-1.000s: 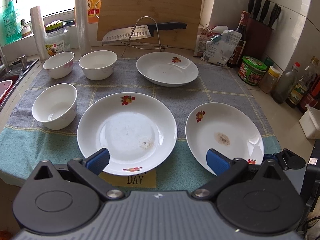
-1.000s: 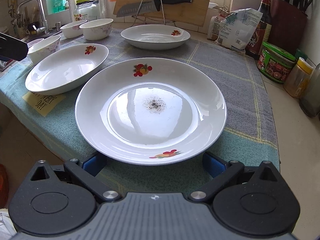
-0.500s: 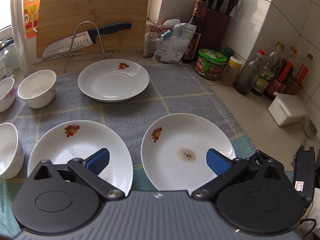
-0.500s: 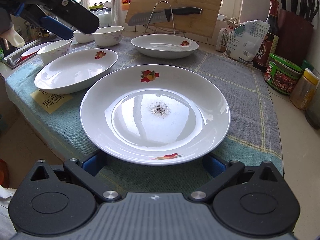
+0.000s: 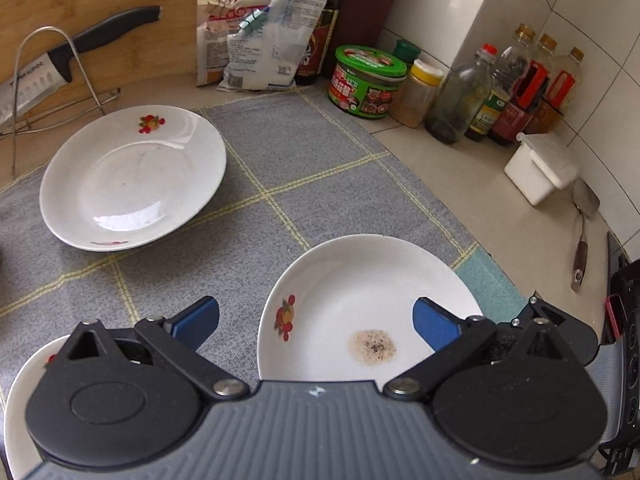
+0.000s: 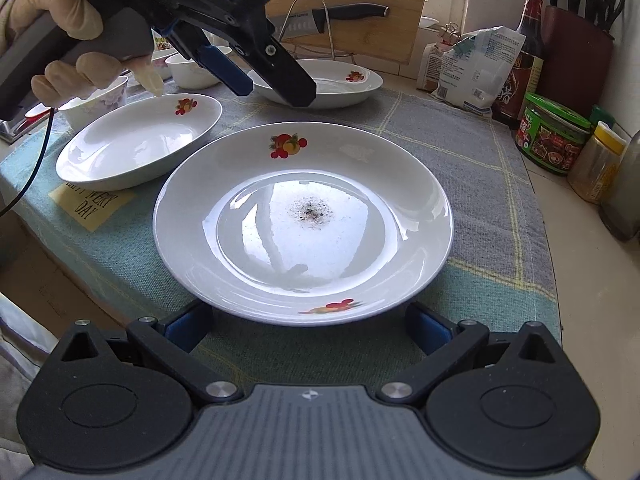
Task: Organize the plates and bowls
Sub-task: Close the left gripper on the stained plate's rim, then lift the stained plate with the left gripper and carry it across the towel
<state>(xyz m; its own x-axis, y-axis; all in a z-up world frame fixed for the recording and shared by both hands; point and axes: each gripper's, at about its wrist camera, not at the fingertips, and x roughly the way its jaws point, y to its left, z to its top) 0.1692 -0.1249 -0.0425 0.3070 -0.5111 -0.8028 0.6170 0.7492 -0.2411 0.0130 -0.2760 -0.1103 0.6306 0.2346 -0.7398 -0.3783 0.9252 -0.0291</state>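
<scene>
White plate near me: a round white china plate (image 6: 303, 222) with red fruit pictures and a dark speck patch in the middle sits flat on the grey and teal checked cloth (image 6: 472, 152), right in front of my right tongs.
Right tongs: my right black tongs with blue tips (image 6: 308, 326) are spread wide. One tip is on each side of the near rim of this plate. They hold nothing.
Left tongs: my left black tongs with blue tips (image 5: 316, 318) are wide too and hold nothing. In the right view they hang in the air (image 6: 264, 72) above the cloth, past the far left rim of the speckled plate (image 5: 366, 308).
My hand: my gloved left hand (image 6: 76, 40) grips the handle of the left tongs.
Second plate: a white oval-looking plate with a fruit picture (image 6: 140, 142) lies to the left of the speckled one, near it but apart.
Third plate: a white deep plate (image 5: 132, 178) lies at the back of the cloth, in front of the wire rack (image 5: 60, 80) with the black-handled knife (image 5: 80, 52).
Bowls: small white bowls (image 6: 188, 70) stand at the far left, partly hidden behind my left tongs.
Jar: a green-lidded jar (image 5: 368, 82) stands on the counter, just off the right side of the cloth.
Yellow note: a yellow paper tag with writing (image 6: 90, 204) lies under the near edge of the second plate.
</scene>
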